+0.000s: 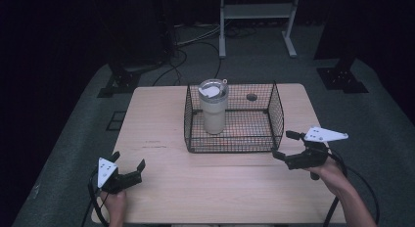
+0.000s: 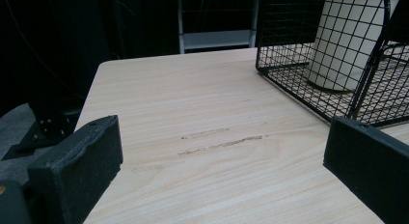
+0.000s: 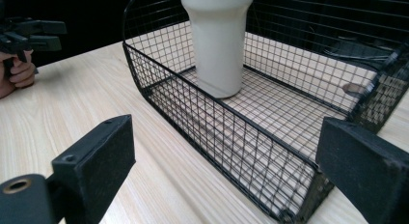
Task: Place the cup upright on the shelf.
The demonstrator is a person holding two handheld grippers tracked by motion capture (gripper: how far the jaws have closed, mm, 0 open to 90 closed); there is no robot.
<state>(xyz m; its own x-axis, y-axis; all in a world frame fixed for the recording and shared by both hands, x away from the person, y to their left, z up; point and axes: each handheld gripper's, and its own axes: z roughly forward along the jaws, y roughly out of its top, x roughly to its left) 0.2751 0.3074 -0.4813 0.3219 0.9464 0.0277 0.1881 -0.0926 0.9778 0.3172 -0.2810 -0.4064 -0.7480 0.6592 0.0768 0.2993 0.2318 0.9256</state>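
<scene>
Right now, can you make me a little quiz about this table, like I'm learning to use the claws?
1. True or false: the cup stands upright inside the basket.
2. Which claw is nearer the basket? A) left claw B) right claw
3. Fill in: both claws are ____ and hold nothing.

Key:
1. True. The cup stands in the basket's left part, seen from the high view.
2. B. The right claw is close to the basket's front right corner; the left one is over the table near its front left.
3. Open. The jaws of each stand well apart.
</scene>
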